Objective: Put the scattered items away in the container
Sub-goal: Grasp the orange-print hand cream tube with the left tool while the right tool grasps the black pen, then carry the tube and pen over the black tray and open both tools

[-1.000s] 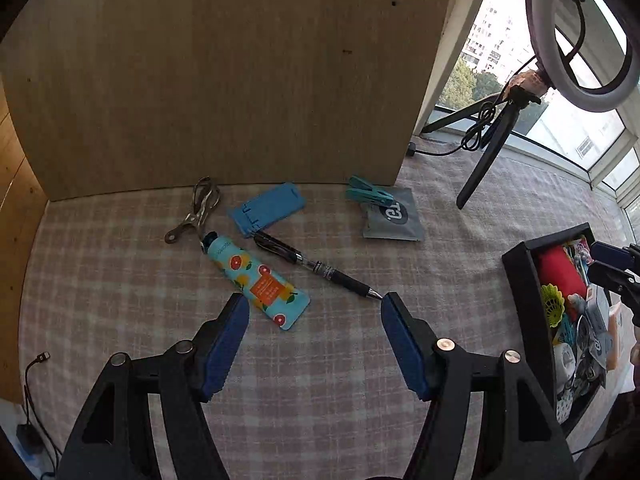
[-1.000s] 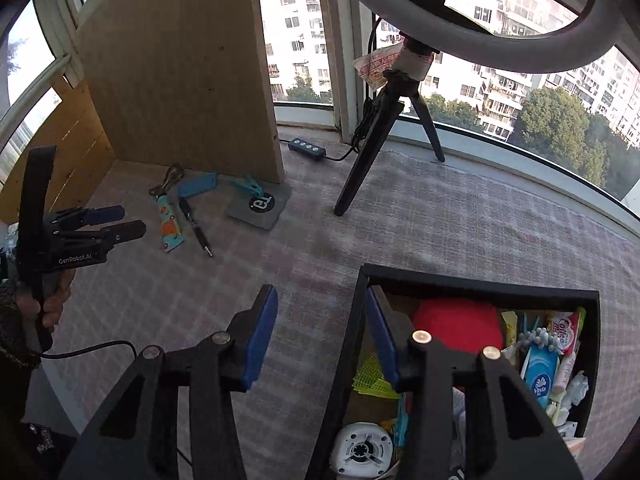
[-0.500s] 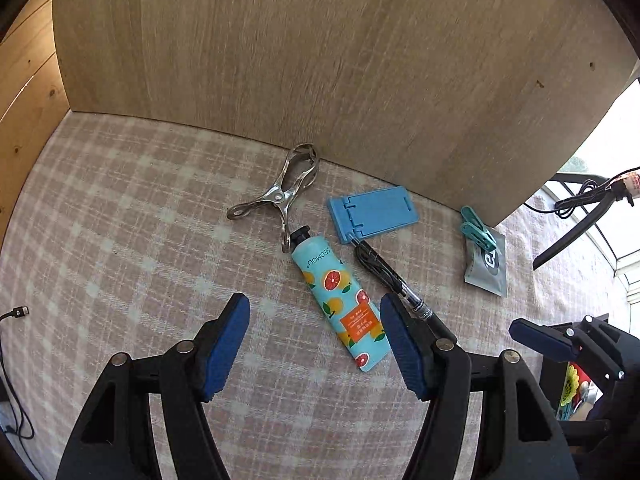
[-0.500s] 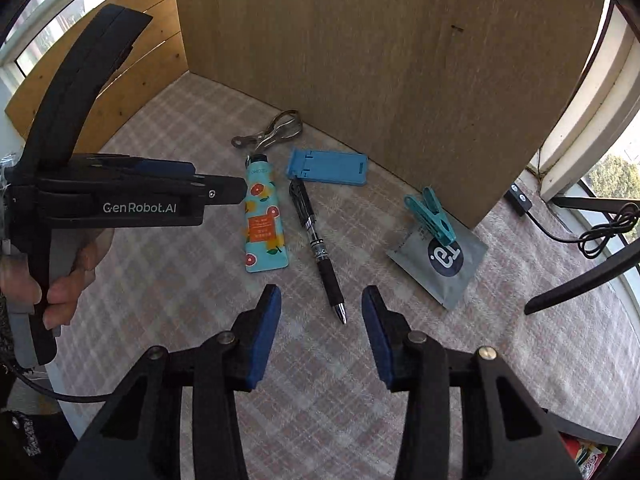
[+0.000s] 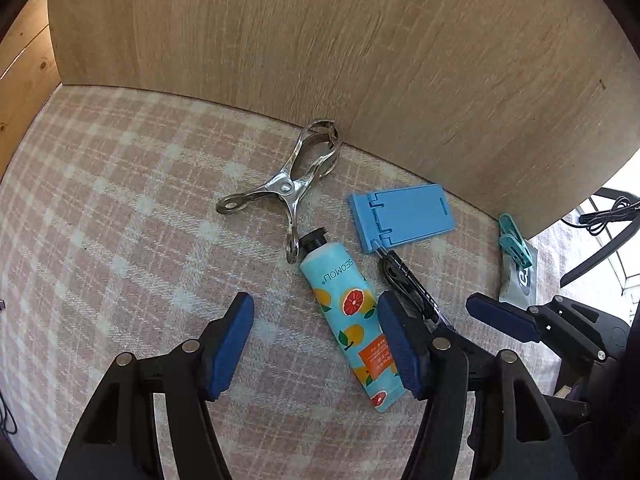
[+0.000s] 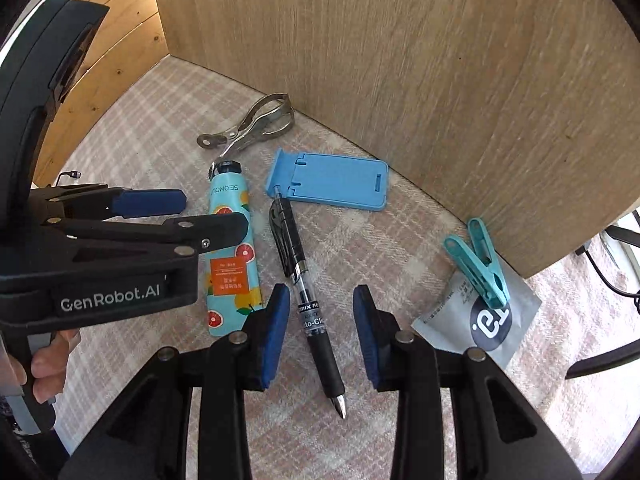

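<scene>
Pink plaid cloth (image 5: 120, 220) covers the desk, and a pale wood panel (image 5: 360, 60) stands upright across the top of both views.

Left wrist view: the left tool (image 5: 316, 344) sits at bottom centre with its blue pads apart and nothing between them. The right pad overlaps the lower part of the fruit-print tube (image 5: 348, 312), which runs from centre toward lower right with its black cap uppermost. A metal clamp (image 5: 288, 188) lies above the tube, one handle touching the cap. The blue phone stand (image 5: 404, 216) lies flat right of centre, close to the panel. The black pen (image 5: 404, 284) runs down from the stand's lower edge, beside the tube. At the right edge, a teal clothespin (image 5: 514, 246) rests on a grey sachet (image 5: 520, 280).

Right wrist view: the right tool (image 6: 320, 328) occupies bottom centre, pads apart, with the pen (image 6: 308, 280) lying on the cloth between them, tip toward the bottom of the frame; neither pad visibly touches it. The left tool (image 6: 176, 212) enters from the left edge, over the tube (image 6: 232, 248).

The container is outside both views.
</scene>
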